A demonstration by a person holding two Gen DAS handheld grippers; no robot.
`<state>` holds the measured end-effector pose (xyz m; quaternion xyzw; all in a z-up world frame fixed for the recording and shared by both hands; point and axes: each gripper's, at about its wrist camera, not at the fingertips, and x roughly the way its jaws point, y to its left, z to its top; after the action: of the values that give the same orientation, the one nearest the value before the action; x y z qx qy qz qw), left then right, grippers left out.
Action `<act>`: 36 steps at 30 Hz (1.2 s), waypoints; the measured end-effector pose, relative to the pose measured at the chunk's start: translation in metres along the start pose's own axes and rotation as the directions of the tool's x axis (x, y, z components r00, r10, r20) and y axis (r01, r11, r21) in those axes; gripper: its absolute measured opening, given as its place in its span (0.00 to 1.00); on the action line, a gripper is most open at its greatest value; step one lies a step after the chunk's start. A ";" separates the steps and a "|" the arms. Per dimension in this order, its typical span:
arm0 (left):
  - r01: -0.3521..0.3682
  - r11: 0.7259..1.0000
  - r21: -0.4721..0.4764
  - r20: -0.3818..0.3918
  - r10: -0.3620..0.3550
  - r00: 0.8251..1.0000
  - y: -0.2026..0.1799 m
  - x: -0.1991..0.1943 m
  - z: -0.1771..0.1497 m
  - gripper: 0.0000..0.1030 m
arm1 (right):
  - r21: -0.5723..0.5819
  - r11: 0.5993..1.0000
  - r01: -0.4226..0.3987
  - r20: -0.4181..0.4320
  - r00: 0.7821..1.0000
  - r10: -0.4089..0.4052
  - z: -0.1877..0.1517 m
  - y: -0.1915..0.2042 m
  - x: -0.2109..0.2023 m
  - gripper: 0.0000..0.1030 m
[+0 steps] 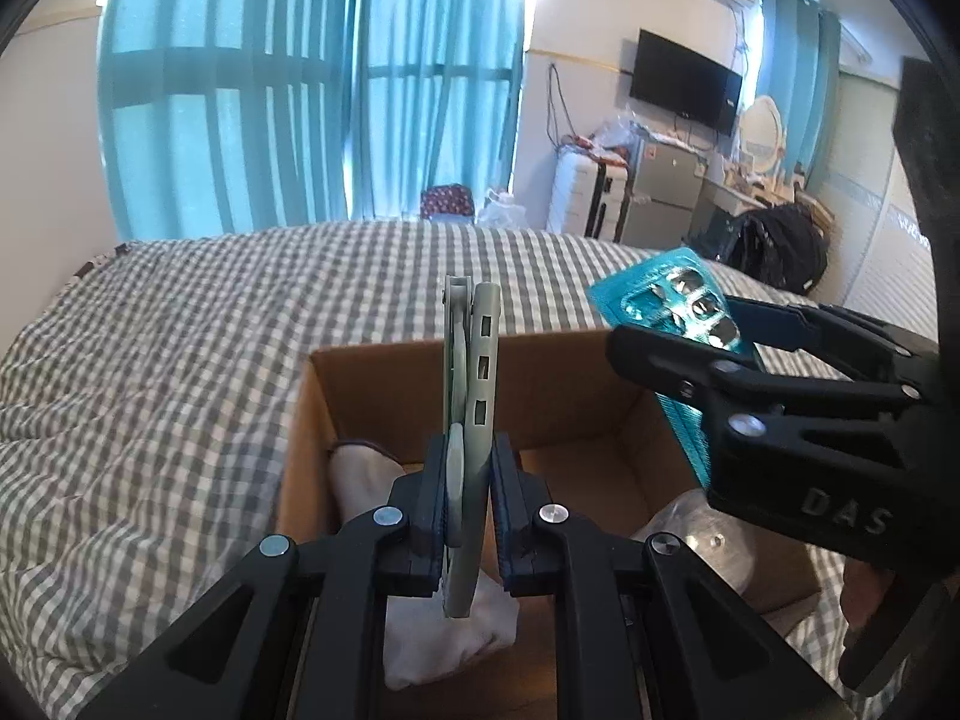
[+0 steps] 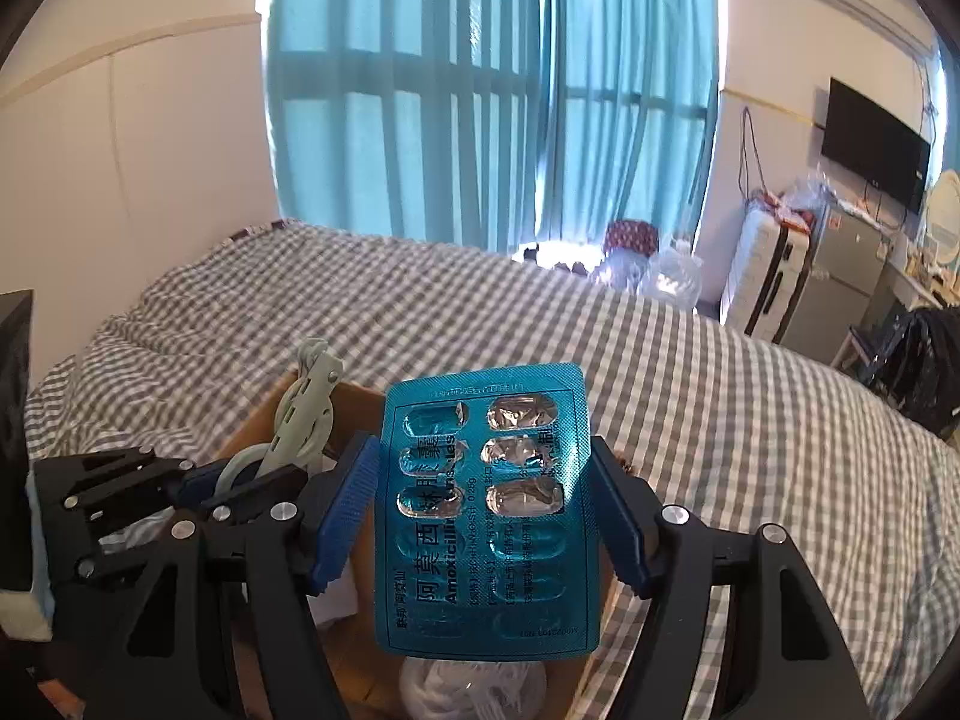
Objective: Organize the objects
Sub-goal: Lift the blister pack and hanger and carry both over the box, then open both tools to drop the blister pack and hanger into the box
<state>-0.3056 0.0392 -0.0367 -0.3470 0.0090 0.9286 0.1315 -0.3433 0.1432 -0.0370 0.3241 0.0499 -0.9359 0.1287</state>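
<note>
My left gripper (image 1: 469, 480) is shut on a pale grey-green folding tool (image 1: 471, 396), held upright over an open cardboard box (image 1: 420, 384) on the bed. It also shows in the right wrist view (image 2: 300, 414). My right gripper (image 2: 483, 492) is shut on the edges of a teal blister pack of capsules (image 2: 480, 510), held over the same box (image 2: 360, 660). The pack shows at the right in the left wrist view (image 1: 672, 312). A white cloth (image 1: 444, 642) and a clear plastic item (image 1: 714, 534) lie inside the box.
The box sits on a grey-and-white checked bedspread (image 1: 180, 330). Teal curtains (image 1: 300, 90) cover the window behind. A suitcase (image 1: 600, 192), small fridge (image 1: 660, 192), wall TV (image 1: 684, 84) and dark backpack (image 1: 780, 246) stand at the far right.
</note>
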 end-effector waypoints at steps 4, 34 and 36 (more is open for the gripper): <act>0.010 1.000 0.008 -0.013 -0.010 1.000 0.000 0.010 -0.004 0.12 | 0.030 1.000 -0.002 -0.027 1.000 0.003 -0.007 -0.010 0.017 0.66; -0.075 0.996 -0.038 0.185 0.081 0.979 0.005 -0.168 0.009 0.97 | 0.017 0.992 0.124 0.199 0.972 -0.125 0.015 0.009 -0.197 1.00; -0.090 0.995 -0.039 0.207 0.096 0.974 0.007 -0.189 0.004 0.99 | 0.016 0.992 0.125 0.207 0.970 -0.126 0.011 0.012 -0.218 1.00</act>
<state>-0.1729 -0.0115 0.0878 -0.2489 -0.0024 0.9650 0.0831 -0.1816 0.1748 0.1061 0.2212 0.0552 -0.9709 0.0731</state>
